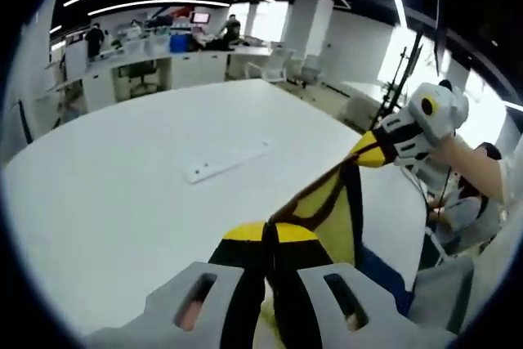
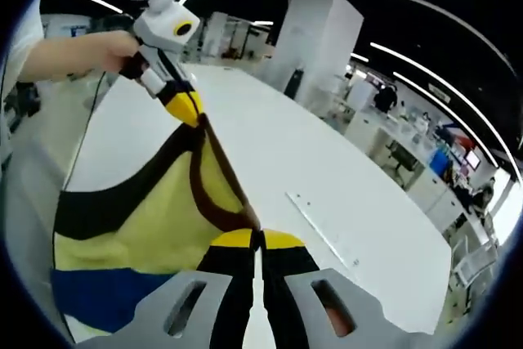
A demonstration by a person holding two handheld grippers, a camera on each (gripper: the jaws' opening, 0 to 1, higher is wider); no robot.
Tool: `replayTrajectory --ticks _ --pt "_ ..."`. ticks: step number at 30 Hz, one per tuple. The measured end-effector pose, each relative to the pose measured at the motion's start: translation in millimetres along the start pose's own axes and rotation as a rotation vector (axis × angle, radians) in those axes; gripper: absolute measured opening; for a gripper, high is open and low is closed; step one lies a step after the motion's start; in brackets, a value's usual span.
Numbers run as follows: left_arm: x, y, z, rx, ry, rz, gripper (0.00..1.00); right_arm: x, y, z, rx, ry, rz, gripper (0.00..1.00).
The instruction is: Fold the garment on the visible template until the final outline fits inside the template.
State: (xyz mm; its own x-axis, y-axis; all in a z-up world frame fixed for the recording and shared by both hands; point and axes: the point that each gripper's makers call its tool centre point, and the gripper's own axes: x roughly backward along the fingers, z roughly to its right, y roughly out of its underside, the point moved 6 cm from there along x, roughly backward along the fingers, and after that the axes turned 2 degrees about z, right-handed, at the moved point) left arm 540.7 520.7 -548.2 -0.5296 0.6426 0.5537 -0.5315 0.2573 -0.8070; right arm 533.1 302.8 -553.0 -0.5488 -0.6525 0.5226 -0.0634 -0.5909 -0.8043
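Each view looks close along its own tool over the white desk (image 1: 147,177), sharing the garment (image 2: 155,210) stretched between them.

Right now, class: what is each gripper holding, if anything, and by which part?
Both hold the yellow garment by its dark trimmed edge: the left gripper and right gripper each shut on a separate spot, garment lifted above the white table.

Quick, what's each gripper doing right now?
Left gripper: shut on the yellow garment, holding it off the table.
Right gripper: shut on the same garment.
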Motion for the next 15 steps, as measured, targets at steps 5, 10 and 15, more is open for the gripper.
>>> replayTrajectory --ticks 5,10,15 --pt "-12.9 7.3 -8.2 0.012 -0.005 -0.018 0.00 -15.2 10.1 4.5 -0.002 -0.007 -0.030 0.02" --pt "-20.3 6.8 -16.1 0.022 -0.010 -0.024 0.00 -22.6 11.9 11.8 -0.022 0.003 -0.023 0.02" --pt "-30.2 8.0 -22.2 0.008 -0.014 -0.037 0.00 -34.2 18.9 15.9 -0.019 0.008 -0.040 0.02"
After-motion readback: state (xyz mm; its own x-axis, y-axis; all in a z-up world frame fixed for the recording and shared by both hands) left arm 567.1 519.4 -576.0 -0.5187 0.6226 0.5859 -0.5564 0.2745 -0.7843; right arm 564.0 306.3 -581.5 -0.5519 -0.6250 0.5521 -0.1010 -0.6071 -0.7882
